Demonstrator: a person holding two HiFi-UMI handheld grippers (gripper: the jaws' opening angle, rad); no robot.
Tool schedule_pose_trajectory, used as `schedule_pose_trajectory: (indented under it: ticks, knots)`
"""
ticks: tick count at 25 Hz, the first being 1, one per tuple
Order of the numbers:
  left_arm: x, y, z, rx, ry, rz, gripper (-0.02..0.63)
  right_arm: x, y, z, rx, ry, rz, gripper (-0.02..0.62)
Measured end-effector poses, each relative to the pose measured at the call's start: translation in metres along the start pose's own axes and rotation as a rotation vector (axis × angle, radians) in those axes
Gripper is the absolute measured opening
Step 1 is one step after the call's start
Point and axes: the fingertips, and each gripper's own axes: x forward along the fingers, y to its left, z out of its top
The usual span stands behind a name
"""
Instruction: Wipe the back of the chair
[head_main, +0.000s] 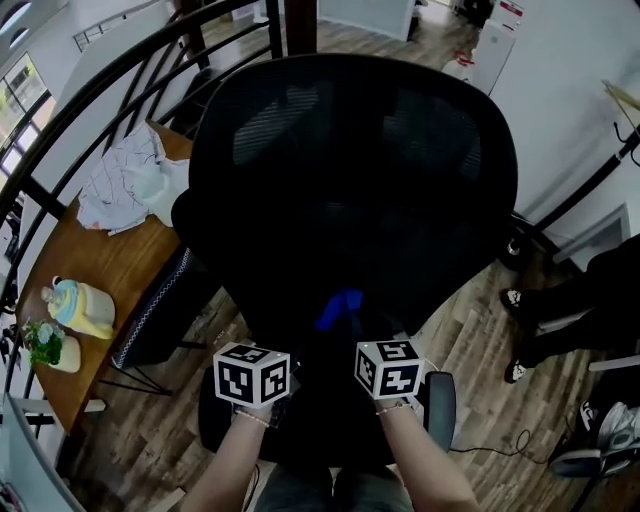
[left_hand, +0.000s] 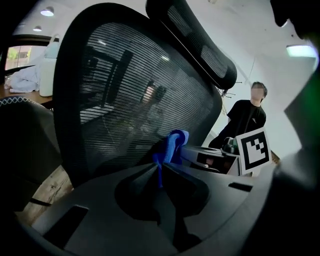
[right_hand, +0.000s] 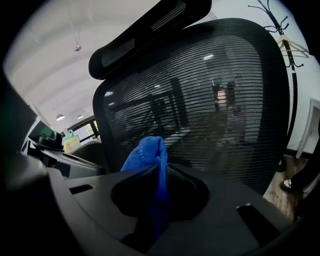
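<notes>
Mesh forms the curved black backrest (head_main: 350, 180) of the office chair, whose rear face stands directly ahead of both grippers, with a padded black headrest (right_hand: 145, 35) tipped over its top edge. Low on that rear face, near the middle, is a bright blue microfibre cloth (head_main: 342, 308). Whether it presses on the mesh or hangs just off it cannot be told.

The left gripper (left_hand: 159, 169) has its jaws closed together on a thin corner of the cloth. The right gripper (right_hand: 159, 175) is clamped on a thicker fold, which bulges above its tips. Pinching the cloth at two points probably keeps it spread between them, so a broad strip meets the mesh. Starting low would leave room for upward strokes.

To the left, a brown wooden table (head_main: 100, 270) carries a crumpled white garment (head_main: 125, 180), hemmed by a curved black railing (head_main: 90, 95). A person in dark clothes (left_hand: 247, 117) stands beyond the chair.
</notes>
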Motion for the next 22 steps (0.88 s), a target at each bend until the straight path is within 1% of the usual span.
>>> schedule_pose_trajectory:
  ticks: [4,10,17,22]
  knots:
    - [0.016,-0.018,-0.003,0.028,0.033,-0.026,0.034,-0.011,-0.025,-0.002,0.013,-0.012,-0.028,0.058]
    - [0.037,-0.044,0.0,0.059,0.055,-0.052,0.034,-0.033,-0.066,-0.004,0.048,-0.029,-0.088,0.058]
    - [0.062,-0.08,0.001,0.103,0.078,-0.108,0.034,-0.054,-0.111,-0.01,0.085,-0.045,-0.159,0.058]
    - [0.074,-0.097,0.002,0.125,0.096,-0.127,0.034,-0.068,-0.138,-0.013,0.125,-0.054,-0.208,0.058]
